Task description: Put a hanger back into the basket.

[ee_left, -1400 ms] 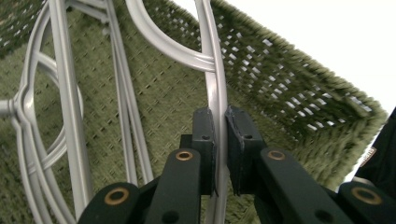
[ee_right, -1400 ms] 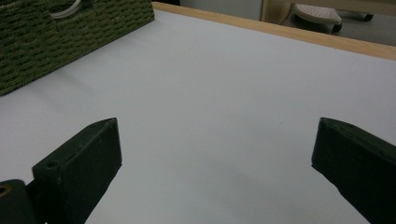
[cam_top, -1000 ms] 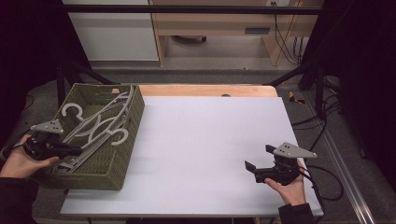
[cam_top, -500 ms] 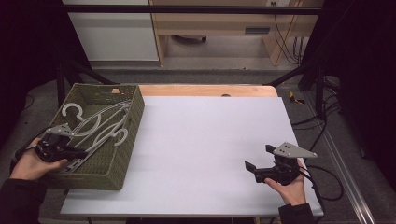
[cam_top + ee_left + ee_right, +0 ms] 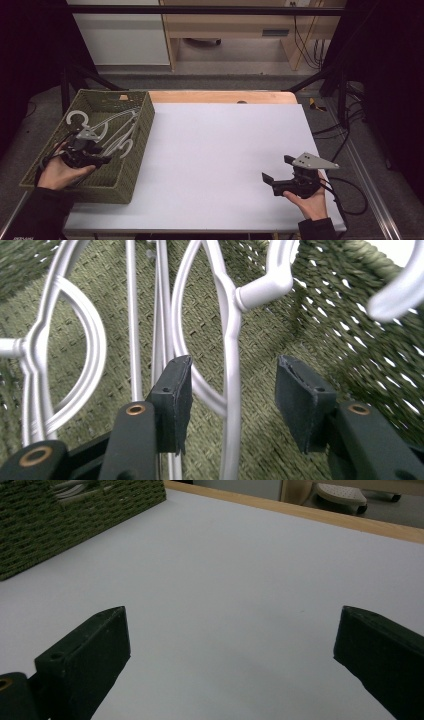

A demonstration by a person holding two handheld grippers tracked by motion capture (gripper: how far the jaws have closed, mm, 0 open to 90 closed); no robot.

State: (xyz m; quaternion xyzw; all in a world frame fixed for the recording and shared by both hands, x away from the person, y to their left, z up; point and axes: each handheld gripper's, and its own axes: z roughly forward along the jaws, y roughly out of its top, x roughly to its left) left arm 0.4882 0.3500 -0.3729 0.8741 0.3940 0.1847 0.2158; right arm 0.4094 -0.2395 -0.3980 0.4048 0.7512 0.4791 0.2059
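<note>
High view: the left gripper (image 5: 92,150) reaches into the green woven basket (image 5: 142,132) at the table's left edge, among white plastic hangers (image 5: 117,132); none has left it yet.

Left gripper view: jaws parted around one hanger's arm (image 5: 231,385), not clamped.

Right gripper view: the right gripper (image 5: 230,665) hangs wide open over bare table (image 5: 240,570). No writing legible.

Glossy white plastic hangers (image 5: 227,360); rough woven green basket (image 5: 131,165).
</note>
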